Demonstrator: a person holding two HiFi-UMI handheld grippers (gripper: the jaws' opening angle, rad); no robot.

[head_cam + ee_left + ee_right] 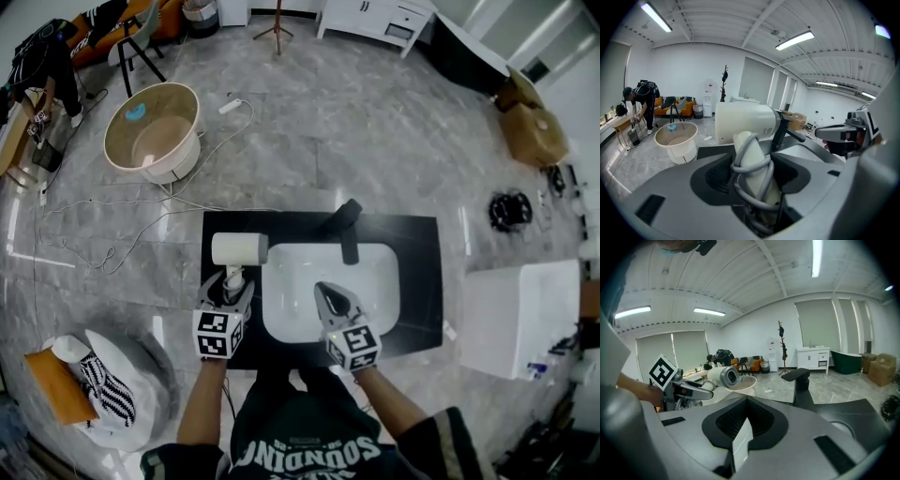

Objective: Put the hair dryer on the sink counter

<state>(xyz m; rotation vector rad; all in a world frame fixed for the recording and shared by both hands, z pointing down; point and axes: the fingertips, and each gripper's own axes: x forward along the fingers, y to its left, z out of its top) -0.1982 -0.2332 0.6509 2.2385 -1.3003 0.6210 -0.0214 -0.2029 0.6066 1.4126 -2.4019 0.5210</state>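
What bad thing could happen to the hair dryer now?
The left tool grips the hair dryer by its handle, over the cord wound round it, so it might slip or twist. The black counter strip left of the white basin looks narrow: set down carelessly, the dryer could roll into the basin or off the edge.

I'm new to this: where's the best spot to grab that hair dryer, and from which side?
Grip the hair dryer by its handle, from the near side, as the left gripper does: the handle is slim and points that way; its wrapped cord may add grip. The barrel looks too wide.
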